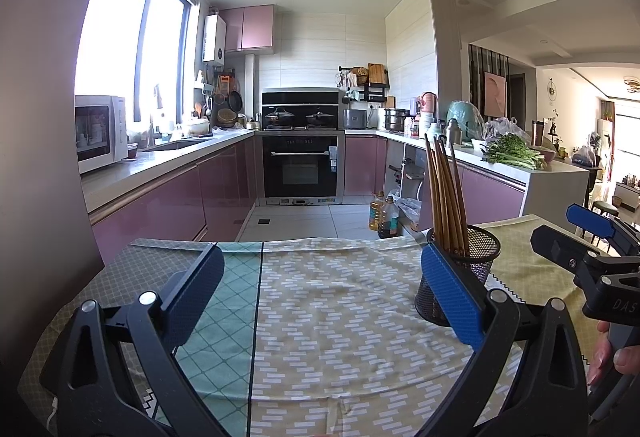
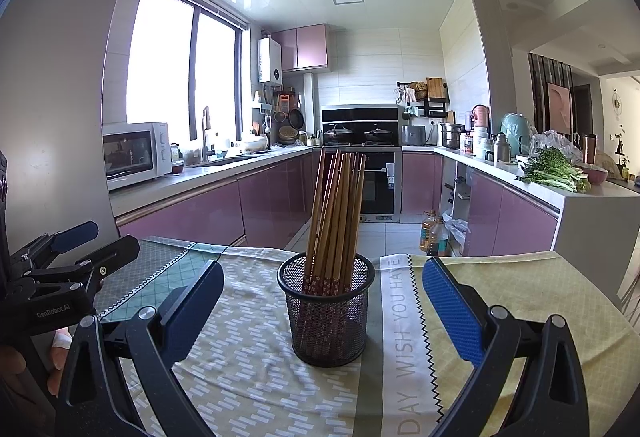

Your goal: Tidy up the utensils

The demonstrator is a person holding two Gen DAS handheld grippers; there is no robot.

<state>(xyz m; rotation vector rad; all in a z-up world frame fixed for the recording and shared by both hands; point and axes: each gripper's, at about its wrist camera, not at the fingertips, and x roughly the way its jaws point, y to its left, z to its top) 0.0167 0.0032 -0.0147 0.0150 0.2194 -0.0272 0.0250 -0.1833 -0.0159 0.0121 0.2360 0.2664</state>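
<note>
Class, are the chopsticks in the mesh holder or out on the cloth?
In: the chopsticks stand bunched inside the upright mesh holder.

The table (image 2: 592, 301) is wholly covered by cloths laid side by side. At the left lies a green cloth (image 2: 160, 269) with a diamond grid and a zigzag border. The middle strip is a beige cloth (image 2: 248, 357) printed with short white dashes. On the right lies a yellow cloth (image 2: 520, 277), edged with a black zigzag and a pale band that reads "DAY WISH YOU HAVE". A black mesh cup (image 2: 328, 321) stands upright on the beige cloth, just beside the lettered band. It holds a bundle of wooden chopsticks (image 2: 336, 221), which lean slightly to the right.
</note>
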